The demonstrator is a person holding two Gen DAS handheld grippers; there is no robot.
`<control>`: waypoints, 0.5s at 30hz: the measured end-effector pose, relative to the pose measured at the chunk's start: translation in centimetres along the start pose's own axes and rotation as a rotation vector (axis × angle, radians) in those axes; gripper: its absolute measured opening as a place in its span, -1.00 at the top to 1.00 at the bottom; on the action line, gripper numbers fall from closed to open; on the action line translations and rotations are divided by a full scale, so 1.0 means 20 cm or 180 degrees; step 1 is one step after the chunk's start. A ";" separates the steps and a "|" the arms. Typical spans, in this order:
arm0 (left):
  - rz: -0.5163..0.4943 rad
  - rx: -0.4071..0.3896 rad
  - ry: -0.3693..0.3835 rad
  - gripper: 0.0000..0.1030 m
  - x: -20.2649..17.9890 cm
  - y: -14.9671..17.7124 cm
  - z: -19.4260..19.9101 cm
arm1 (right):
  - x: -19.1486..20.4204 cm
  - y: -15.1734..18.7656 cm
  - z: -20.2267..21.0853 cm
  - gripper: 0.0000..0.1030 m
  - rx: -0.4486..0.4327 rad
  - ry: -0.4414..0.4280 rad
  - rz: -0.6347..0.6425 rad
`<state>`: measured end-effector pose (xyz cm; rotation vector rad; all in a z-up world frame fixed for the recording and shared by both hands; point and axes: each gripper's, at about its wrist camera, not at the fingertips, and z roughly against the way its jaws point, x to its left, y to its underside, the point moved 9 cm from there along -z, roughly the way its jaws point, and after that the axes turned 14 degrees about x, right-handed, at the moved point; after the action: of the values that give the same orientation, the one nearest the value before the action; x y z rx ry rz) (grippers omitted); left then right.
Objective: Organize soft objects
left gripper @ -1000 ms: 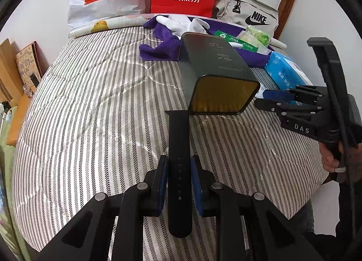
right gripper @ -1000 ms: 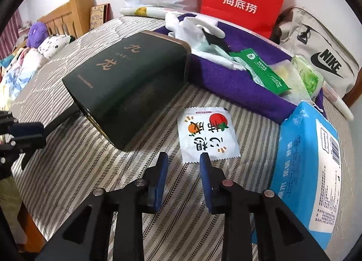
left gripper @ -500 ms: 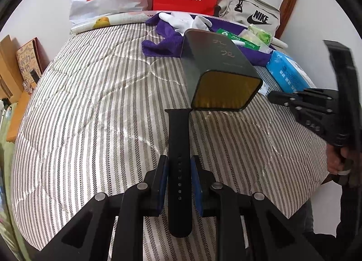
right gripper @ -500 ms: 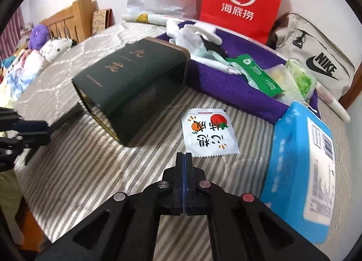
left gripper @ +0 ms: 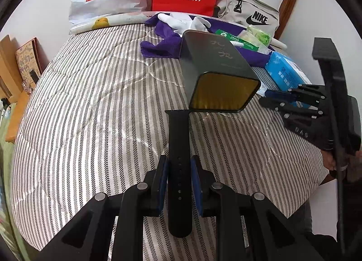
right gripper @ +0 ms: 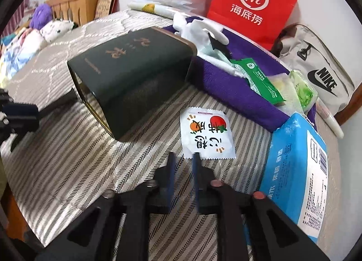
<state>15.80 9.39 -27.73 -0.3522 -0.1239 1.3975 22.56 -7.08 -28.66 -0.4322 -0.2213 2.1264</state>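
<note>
Left gripper [left gripper: 178, 181] is clamped on a black watch strap [left gripper: 178, 148], approx. mid-length, over the row of adjustment holes. Strap runs fwd between the pads; its far end sits at the mouth of a dark green box [left gripper: 217, 68] lying on its side on the striped bed cover [left gripper: 90, 114]. Whether the tip is inside the box cannot be told.

Handling, est.: strap looks like silicone, i.e. light, flexible, matte, somewhat grippy. It holds nearly straight past the pads, so it droops little. Best hold: flat faces, mid-length or nearer the lead end for control at insertion.

Right gripper [right gripper: 184, 163] has its jaws opening, nothing between them; the tips stand just short of the near edge of a white sachet [right gripper: 207, 134] w/ fruit print. Sachet est.: thin, light, slick film, serrated edges; pinch at an edge or corner, since it lies flat on the cover.

Box: rigid, smooth, rounded corners, gold-toned interior. Cover: quilted, woven, yielding under load. Adjacent: purple towel [right gripper: 237, 84], plush; blue tissue pack [right gripper: 298, 170], soft, film-wrapped.
</note>
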 end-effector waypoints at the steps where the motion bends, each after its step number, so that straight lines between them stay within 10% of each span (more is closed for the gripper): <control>1: -0.0006 -0.0003 0.0001 0.61 0.00 0.00 0.00 | 0.00 0.00 0.00 0.41 -0.0005 0.0063 0.0009; 11: 0.0007 0.0005 0.0016 0.61 0.00 0.01 0.00 | -0.02 -0.01 -0.01 0.38 -0.0063 0.0036 0.0010; 15: 0.0009 0.0009 0.0020 0.61 0.00 0.01 0.00 | -0.01 -0.01 -0.02 1.00 -0.0004 -0.0034 -0.0019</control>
<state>15.61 9.51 -27.77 -0.3546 -0.1165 1.3991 22.94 -7.21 -28.95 -0.4205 -0.2296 2.1233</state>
